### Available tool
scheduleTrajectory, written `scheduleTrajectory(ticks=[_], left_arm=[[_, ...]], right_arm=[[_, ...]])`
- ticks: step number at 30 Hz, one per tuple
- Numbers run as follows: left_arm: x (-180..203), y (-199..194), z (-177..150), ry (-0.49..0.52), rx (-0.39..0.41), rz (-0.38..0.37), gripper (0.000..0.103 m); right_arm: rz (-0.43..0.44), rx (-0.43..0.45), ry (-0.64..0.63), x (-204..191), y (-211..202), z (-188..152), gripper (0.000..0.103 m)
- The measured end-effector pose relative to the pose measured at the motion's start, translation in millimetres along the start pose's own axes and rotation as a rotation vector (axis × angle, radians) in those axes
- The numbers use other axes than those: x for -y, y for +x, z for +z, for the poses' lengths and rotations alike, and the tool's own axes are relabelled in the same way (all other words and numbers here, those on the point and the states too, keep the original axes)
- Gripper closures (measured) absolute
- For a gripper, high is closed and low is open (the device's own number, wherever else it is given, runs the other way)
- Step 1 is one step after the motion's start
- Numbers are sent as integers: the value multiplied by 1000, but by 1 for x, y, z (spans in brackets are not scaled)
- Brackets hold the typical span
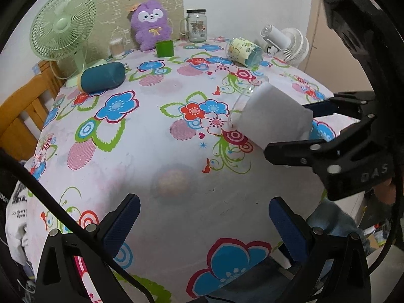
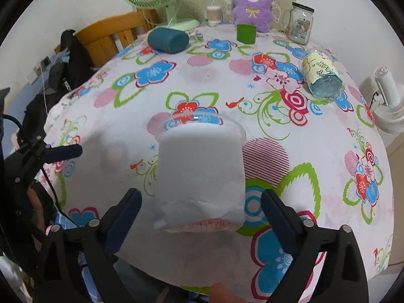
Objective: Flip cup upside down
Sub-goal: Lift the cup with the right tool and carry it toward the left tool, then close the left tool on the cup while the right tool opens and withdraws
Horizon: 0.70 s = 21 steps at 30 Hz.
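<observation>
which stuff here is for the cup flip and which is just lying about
For the job: white-wrapped clear cup, right claw.

Lying about: left claw, green fan, purple plush, glass jar, green cup, teal cylinder, yellow tipped cup.

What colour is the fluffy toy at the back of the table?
Purple, with a white face and a yellow bow. The toy shows best in the right wrist view.

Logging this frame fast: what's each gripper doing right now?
Left gripper: open, holding nothing.
Right gripper: open around the white-wrapped cup, pads not touching it.
</observation>
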<state>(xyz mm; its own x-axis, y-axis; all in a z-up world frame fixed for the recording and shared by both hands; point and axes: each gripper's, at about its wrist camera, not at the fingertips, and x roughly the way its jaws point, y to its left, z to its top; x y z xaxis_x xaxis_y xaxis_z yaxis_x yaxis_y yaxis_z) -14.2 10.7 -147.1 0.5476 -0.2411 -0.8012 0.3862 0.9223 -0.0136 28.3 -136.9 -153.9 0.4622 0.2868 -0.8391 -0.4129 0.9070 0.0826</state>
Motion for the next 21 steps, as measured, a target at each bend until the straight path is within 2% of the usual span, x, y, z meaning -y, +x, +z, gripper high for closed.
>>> scheduleTrajectory(ticks=[10, 21], left_arm=[[7, -16, 9, -152, 60, -54, 0], [44, -19, 32, -289, 127, -117, 0]], right_arm=[[73, 52, 30, 21, -38, -2, 5], [89, 133, 99, 77, -92, -24, 5]])
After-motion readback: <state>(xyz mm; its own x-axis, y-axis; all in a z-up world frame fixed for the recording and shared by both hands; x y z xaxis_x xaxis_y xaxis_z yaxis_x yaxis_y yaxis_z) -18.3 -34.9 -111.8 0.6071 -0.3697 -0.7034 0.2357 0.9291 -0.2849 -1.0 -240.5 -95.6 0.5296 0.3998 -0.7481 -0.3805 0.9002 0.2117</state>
